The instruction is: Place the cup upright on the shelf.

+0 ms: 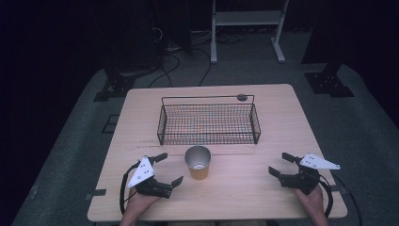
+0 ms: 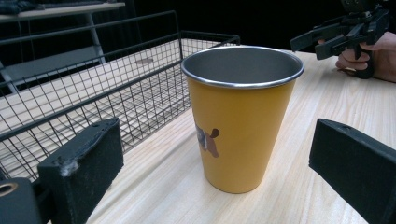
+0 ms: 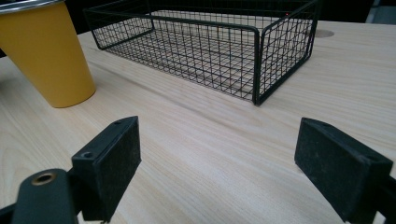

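Though room dim beyond table (image 1: 263, 197), both hand-held grippers wide open, empty, flanking cup (image 1: 197, 162).

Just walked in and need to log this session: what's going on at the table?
A person holds a hand-held gripper in each hand over a light wooden table. Nothing is grasped yet. The left hand-held gripper is open beside an upright yellow metal cup, its jaws to either side in the left gripper view. The right hand-held gripper is open, apart from the cup. An empty black wire basket sits behind the cup.
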